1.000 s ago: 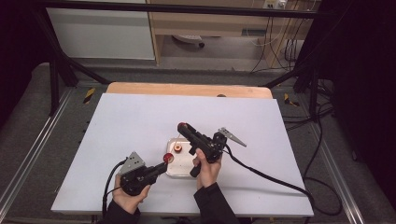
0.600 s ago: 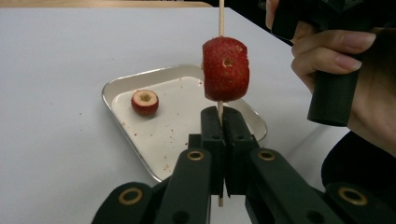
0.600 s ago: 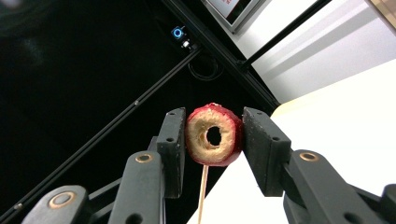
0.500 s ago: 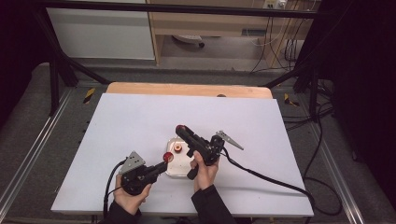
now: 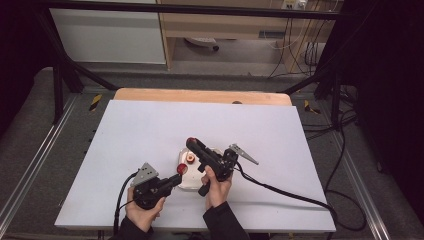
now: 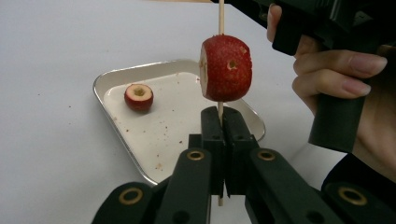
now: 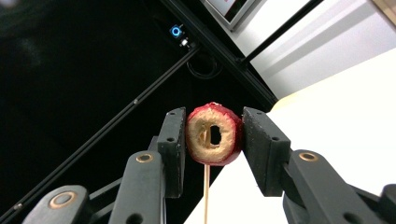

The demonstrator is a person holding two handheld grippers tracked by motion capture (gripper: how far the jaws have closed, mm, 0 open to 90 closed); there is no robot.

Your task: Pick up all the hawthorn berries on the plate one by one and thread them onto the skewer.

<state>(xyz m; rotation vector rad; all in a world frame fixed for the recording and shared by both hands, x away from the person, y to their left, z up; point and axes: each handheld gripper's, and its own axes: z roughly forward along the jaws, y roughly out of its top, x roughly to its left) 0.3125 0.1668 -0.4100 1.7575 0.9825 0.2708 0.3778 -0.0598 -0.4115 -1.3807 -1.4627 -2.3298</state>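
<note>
Left gripper view: left gripper [image 6: 219, 121] pinches skewer [image 6: 221, 18], hawthorn [image 6: 226, 68] threaded above.
Right gripper [image 7: 212, 140]: clamps cored hawthorn [image 7: 214, 135].
Tray [image 6: 187, 135]: one fruit [image 6: 138, 96].

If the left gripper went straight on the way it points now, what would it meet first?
Probably the tray's near rim; the left gripper, shut on the skewer, points over it, with a loose fruit piece farther in. Depth is unclear.

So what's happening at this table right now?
A person is threading cored red fruit onto a wooden skewer. The left hand-held gripper is shut on the skewer, with one fruit already on it. The right hand-held gripper holds a second fruit at the skewer's tip. A third fruit lies in the metal tray on the white table.
</note>
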